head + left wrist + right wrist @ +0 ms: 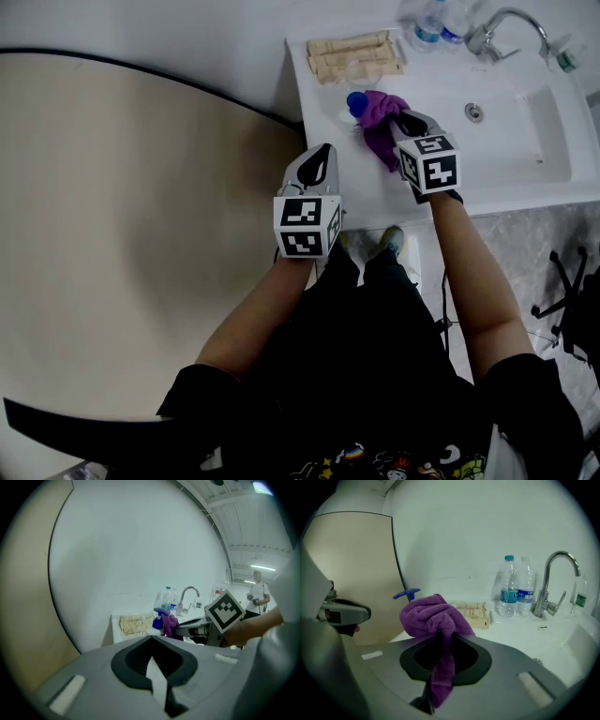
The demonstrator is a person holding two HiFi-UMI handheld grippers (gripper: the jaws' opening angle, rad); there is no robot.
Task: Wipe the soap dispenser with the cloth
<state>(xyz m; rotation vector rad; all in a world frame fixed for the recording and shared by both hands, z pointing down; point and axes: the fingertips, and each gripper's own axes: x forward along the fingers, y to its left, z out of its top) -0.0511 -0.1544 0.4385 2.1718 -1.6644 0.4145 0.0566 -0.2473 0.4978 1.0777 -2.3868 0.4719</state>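
Pinching the purple cloth [379,127] in the right gripper [400,118], bunched against the blue-topped soap dispenser [355,102] on the white table [375,202] (beside the basin [525,127]). Holding the left gripper [323,152] closed, empty, apart.

I count two tools: the left hand-held gripper [319,159] and the right hand-held gripper [405,120]. There is one purple cloth [433,616], caught in the right one's jaws. One soap dispenser [355,101] stands just beyond that gripper, behind the cloth. Farther ahead on the counter [309,84] lies one pile of paper towels [356,54]. Ahead and to its right stand two water bottles [507,590] [525,590], then one faucet [553,583], then one small green-labelled bottle [581,597].
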